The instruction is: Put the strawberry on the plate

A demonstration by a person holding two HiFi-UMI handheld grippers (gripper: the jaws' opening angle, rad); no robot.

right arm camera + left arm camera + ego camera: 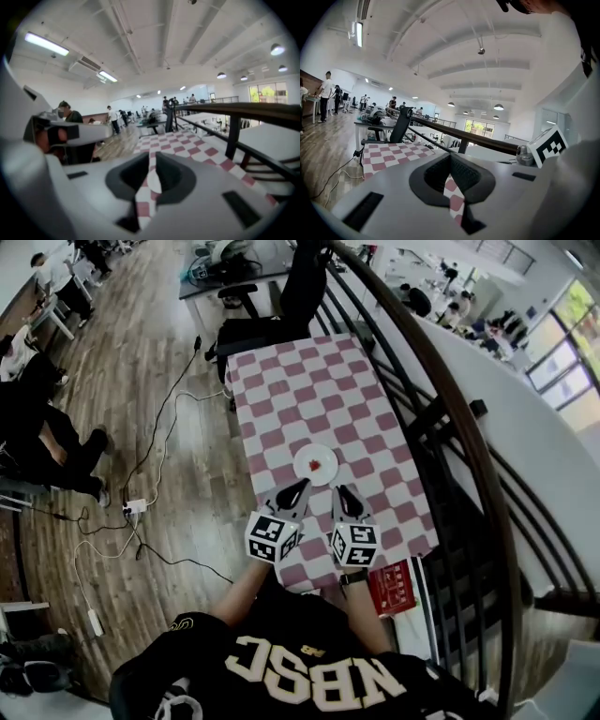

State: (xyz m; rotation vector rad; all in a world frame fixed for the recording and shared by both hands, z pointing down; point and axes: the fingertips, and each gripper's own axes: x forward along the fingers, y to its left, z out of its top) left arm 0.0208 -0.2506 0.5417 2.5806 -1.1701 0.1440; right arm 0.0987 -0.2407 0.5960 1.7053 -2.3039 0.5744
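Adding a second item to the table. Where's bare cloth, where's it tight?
Free: the far half of the tablecloth, between plate and chair; also strips either side of the plate. Tight: the near edge, where left gripper and right gripper sit just short of the plate, with a red booklet by the near right corner.

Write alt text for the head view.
A red strawberry lies on a white plate on a pink-checked table. Just nearer the person, the left gripper and right gripper point toward the plate, both empty.
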